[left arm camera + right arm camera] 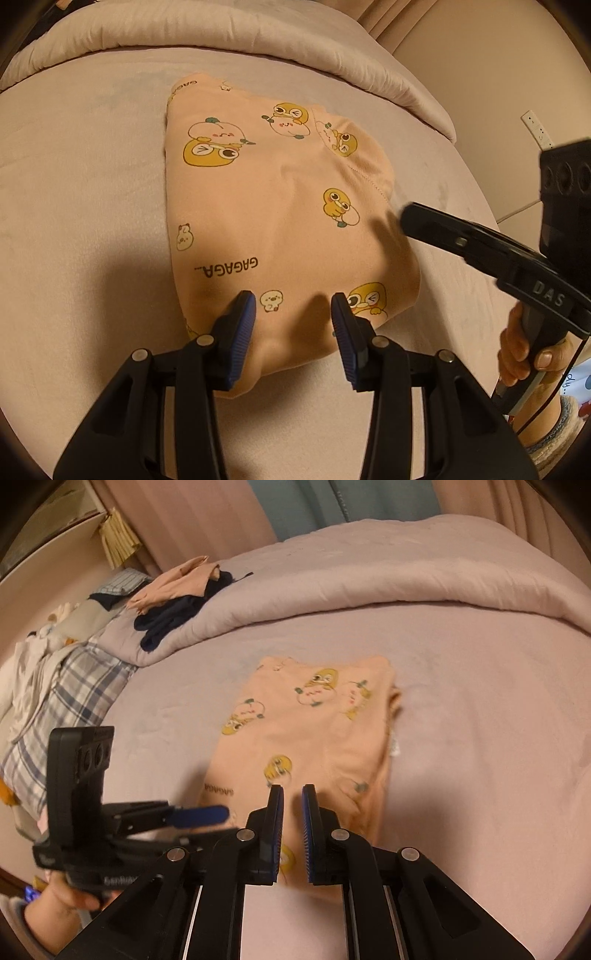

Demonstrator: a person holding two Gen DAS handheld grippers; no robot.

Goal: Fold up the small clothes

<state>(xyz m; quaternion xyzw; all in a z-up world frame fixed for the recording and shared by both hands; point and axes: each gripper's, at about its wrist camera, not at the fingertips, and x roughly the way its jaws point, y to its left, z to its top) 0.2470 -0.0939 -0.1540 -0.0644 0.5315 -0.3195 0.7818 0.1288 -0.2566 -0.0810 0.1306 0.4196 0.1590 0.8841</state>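
Observation:
A small peach garment (280, 214) printed with yellow cartoon ducks lies folded into a neat rectangle on the pink bed sheet (81, 206). It also shows in the right wrist view (314, 738). My left gripper (293, 301) is open just above the garment's near edge, holding nothing. My right gripper (293, 794) has its jaws a narrow gap apart over the garment's near end, empty. In the left wrist view the right gripper (410, 218) reaches in from the right to the garment's right edge. The left gripper (218, 812) shows at the left in the right wrist view.
A rolled pink duvet (369, 579) runs along the far side of the bed. A pile of dark and peach clothes (173, 598) sits on its left end. A plaid pillow (59, 709) and white cloth lie at the left. A wall (480, 74) stands at the right.

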